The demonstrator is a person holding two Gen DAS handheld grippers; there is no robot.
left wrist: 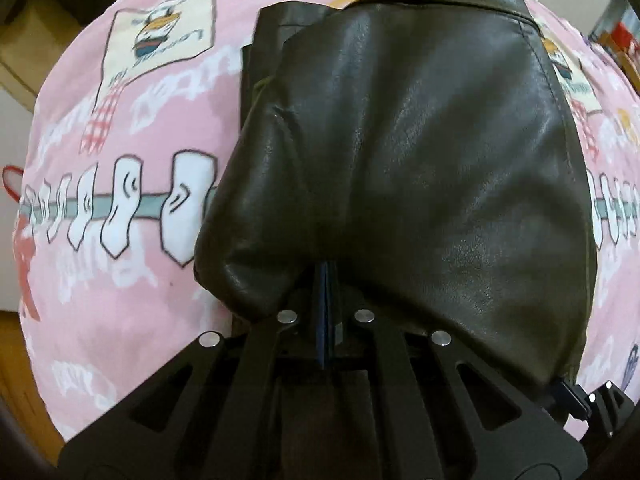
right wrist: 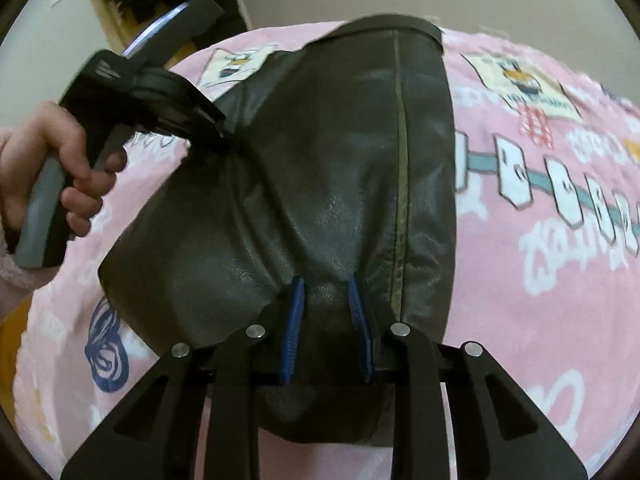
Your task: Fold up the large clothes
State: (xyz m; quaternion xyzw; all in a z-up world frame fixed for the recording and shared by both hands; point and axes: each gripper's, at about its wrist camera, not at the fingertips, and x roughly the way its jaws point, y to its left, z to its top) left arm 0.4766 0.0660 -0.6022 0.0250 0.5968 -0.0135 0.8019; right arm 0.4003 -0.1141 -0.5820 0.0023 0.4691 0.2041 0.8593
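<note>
A dark leather jacket (left wrist: 400,152) lies folded on my pink cartoon-print blanket (left wrist: 120,288), spreading from under both sets of fingers. My left gripper (left wrist: 326,280) is pinched tight, its blue pads together on a ridge of leather at the near edge. My right gripper (right wrist: 326,296) stands partly parted, blue pads (right wrist: 294,312) apart with a hump of leather between them; whether they press it I cannot tell. A hand (right wrist: 48,168) holds the left tool's handle.
</note>
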